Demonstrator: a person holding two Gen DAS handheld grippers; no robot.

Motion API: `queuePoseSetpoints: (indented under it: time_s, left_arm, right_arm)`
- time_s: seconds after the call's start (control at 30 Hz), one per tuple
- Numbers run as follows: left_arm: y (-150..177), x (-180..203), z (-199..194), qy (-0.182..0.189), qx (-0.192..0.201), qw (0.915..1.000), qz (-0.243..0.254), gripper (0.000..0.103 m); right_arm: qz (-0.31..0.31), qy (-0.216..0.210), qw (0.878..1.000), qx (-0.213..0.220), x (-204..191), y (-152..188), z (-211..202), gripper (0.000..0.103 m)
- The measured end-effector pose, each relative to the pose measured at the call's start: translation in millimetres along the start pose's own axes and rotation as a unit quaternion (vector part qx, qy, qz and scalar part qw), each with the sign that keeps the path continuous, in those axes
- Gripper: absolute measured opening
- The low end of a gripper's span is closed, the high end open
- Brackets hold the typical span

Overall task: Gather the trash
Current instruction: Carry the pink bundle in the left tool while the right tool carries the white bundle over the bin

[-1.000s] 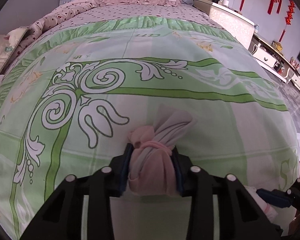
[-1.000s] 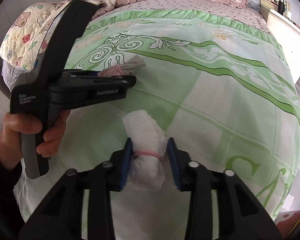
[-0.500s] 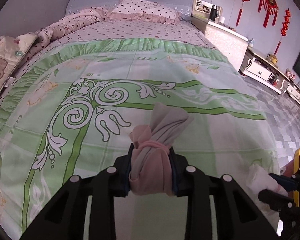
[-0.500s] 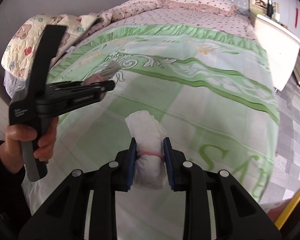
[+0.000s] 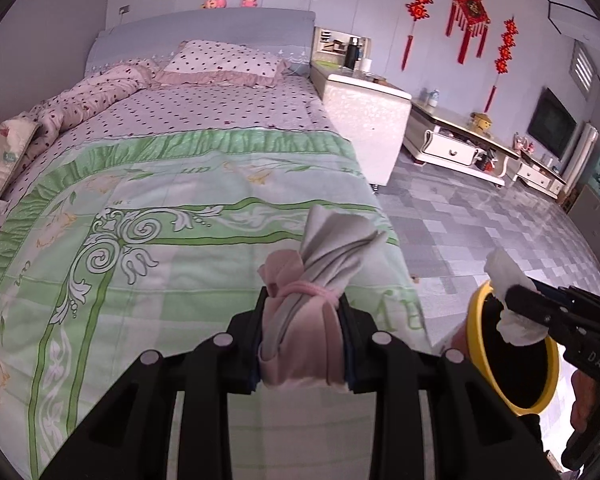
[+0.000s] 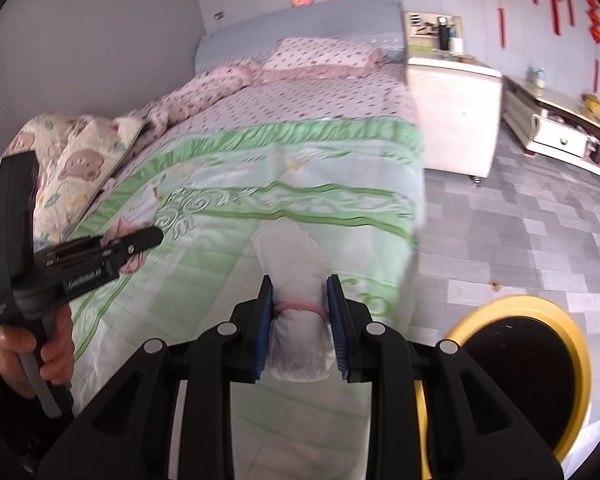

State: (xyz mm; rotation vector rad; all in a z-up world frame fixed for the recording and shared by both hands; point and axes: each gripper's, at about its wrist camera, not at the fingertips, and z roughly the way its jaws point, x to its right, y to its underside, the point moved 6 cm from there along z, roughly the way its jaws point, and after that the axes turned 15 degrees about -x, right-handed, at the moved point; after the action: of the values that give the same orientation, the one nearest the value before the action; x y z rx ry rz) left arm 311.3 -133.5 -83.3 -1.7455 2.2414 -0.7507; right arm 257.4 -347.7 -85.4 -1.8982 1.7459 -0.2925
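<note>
So the biggest thing here is the bed with the green-and-white scroll-pattern cover point(image 5: 172, 240), with a pink polka-dot pillow point(image 5: 224, 62) up by the grey-blue headboard and a white bedside cabinet point(image 5: 366, 120) next to it on the grey patchwork-tiled floor point(image 5: 500, 232). Off the foot corner of the bed, down on the floor side, sits a round bin with a yellow rim and a black inside point(image 6: 516, 376). The left gripper point(image 5: 303, 338) is clenched on a pink-and-grey cloth bundle tied with a pink elastic band point(image 5: 304, 312): blue pads squeeze the fat pink lower part from both sides, and its long axis runs straight along the fingers, with the loose grey tail sticking out forward and slightly right, up above the bed cover's near end. The right gripper point(image 6: 300, 324) is likewise grasping a white tissue wad cinched with a pink band point(image 6: 296, 300), pads pressing at band level, long axis also lined up with the fingers and the open fluffy end pointing away toward the bed. In the left wrist view that white wad hangs over the yellow rim of the bin. In the right wrist view a hand point(image 6: 36, 356) holds the left gripper's handle at the left, over the bed's edge.
</note>
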Motion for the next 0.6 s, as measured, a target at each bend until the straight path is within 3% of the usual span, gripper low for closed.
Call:
queuePoseSetpoints:
  time_s: [0.3,0.6]
  left_arm:
    - [2,126,9,0.041,-0.020,0.9962,0.073,0.028]
    - [15,207,49,0.078,-0.061,0.9897,0.104,0.028]
  right_arm:
    - [0.087,0.041,0.995,0.037,99,29,-68,0.026]
    - [0.164,0.067,0.983,0.037,196,67,-90,0.026]
